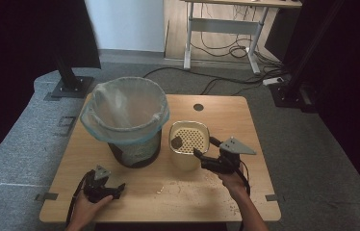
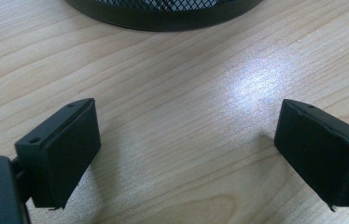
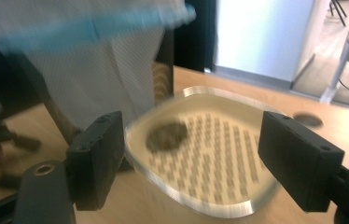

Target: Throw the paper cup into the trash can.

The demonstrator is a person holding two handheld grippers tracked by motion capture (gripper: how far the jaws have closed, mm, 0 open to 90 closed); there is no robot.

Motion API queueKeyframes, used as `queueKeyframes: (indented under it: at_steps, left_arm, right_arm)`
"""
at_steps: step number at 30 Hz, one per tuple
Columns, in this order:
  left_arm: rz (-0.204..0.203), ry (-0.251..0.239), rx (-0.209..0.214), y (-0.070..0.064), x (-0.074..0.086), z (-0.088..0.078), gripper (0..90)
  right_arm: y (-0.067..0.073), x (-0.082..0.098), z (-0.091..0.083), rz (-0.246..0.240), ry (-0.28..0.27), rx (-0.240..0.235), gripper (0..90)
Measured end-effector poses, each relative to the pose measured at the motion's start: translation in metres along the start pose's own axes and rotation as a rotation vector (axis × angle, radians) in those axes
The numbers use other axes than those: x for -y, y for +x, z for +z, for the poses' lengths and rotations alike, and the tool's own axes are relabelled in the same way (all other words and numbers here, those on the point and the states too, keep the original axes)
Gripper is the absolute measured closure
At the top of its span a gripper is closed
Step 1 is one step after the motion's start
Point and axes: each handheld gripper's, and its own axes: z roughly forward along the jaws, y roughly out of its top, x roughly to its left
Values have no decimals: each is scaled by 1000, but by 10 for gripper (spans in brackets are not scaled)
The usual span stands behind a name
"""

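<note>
My right gripper [image 3: 189, 154], open, blurred, straddles the strainer [image 3: 210, 154] with a dark lump [image 3: 165, 136]; left gripper [image 2: 186, 154] open, bin [image 2: 163, 11] cut off.

Cream perforated basket [image 1: 189, 138] stands upright on the table, just beside the bin, a dark lump [image 1: 176, 142] inside

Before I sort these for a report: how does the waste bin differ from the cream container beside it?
The waste bin is tall, round, black mesh, lined with a translucent bag; the cream container is shorter, rounded-square, topped by a perforated tray holding a dark lump. Both stand upright on the wooden table.
</note>
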Motion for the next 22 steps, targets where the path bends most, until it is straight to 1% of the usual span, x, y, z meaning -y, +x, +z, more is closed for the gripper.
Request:
queueKeyframes:
  at_steps: [2,3,6,10,12,13,15,18,22]
  left_arm:
    - [3,3,1,0,0,0,65]
    - [3,3,1,0,0,0,65]
    - [0,1,0,0,0,0,65]
    - [0,0,0,0,0,0,66]
    - [0,0,0,0,0,0,67]
    - [0,0,0,0,0,0,67]
    - [0,0,0,0,0,0,67]
    - [0,0,0,0,0,0,67]
    - [0,0,0,0,0,0,68]
  right_arm:
    - [0,15,-3,-9,8,24,239]
    - [0,20,-4,-13,10,31,241]
    - [1,36,-4,-20,24,38,245]
    - [1,57,0,-3,52,34,247]
    - [0,65,2,16,55,31,250]
    - [0,68,3,24,59,31,252]
    - [-2,70,4,24,70,36,252]
    - [-2,69,2,30,56,41,257]
    - [-1,70,2,14,60,49,256]
